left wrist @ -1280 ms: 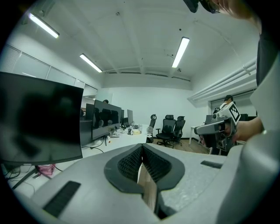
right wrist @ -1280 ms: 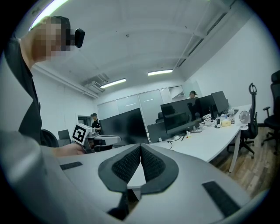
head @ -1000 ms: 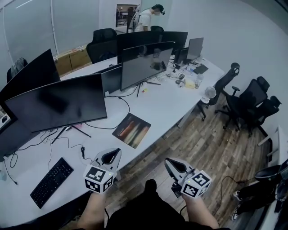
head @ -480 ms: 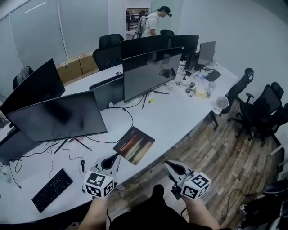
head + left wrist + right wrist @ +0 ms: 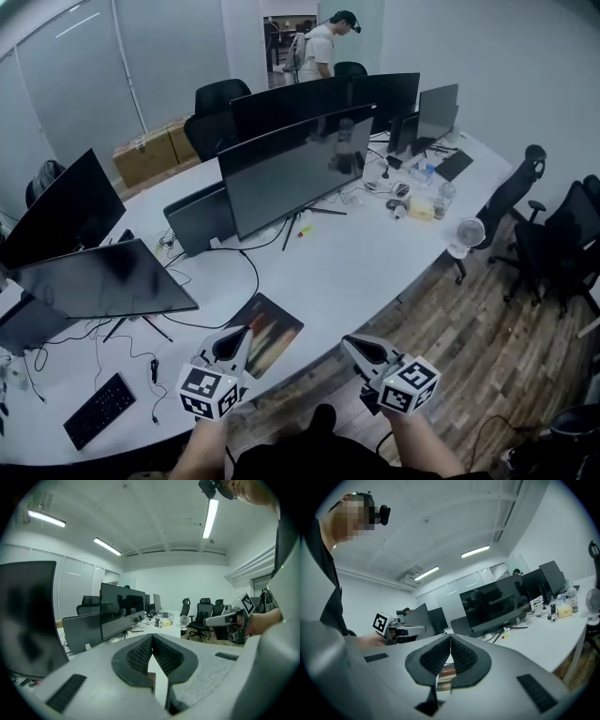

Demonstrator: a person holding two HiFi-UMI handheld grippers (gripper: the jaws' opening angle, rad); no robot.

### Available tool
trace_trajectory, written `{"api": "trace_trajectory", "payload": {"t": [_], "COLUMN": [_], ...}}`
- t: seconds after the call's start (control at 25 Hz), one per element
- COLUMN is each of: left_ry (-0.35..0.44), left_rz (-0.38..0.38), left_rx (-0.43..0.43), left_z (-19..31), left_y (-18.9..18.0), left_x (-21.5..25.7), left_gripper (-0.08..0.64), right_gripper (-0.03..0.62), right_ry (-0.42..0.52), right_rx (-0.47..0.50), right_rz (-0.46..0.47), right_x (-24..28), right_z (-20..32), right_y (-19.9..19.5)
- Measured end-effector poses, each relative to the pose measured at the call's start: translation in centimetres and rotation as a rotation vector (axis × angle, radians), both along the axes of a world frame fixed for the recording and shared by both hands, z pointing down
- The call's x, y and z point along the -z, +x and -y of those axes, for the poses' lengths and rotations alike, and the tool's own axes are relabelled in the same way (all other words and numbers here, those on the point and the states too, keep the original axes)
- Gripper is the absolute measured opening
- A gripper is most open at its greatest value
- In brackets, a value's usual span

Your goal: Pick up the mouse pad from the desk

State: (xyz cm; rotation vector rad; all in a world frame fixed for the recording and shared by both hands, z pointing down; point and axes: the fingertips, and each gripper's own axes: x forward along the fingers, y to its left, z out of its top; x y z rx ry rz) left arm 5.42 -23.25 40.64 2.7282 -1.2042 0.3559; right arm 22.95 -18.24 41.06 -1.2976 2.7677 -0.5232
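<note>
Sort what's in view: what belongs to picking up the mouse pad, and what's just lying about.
For the job:
- mouse pad, flat near the desk's front edge
- left gripper, shut and empty, its tip by the pad's near corner
- right gripper, shut and empty

Lying about:
- keyboard
- monitors
- desk fan
- office chairs

Shows the left gripper [image 5: 152,639] with jaws pressed together, nothing between. Looks out over a white desk [image 5: 163,630] with dark monitors [image 5: 119,611], office chairs [image 5: 204,613] beyond, right gripper [image 5: 228,619] off right.
</note>
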Motion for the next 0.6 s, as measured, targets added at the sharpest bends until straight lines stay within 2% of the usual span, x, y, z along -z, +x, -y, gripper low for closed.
{"api": "trace_trajectory", "payload": {"t": [0.28,0.6], "left_ry": [-0.019,0.003], "left_rz": [-0.003,-0.037], "left_rx": [0.075,0.150], "left_z": [1.9,3.2], "left_y": [0.6,-4.4], "left_x": [-1.1,-0.9], "left_gripper": [0.009,0.009], "right_gripper": [0.006,0.006], "right_ry": [-0.026,-0.014], "right_rx": [0.069,0.127], "right_rz": [-0.012,-0.062], "right_x": [-1.6,-1.7], "right_z": [2.9,5.7], "right_y": [1.1,-3.3]}}
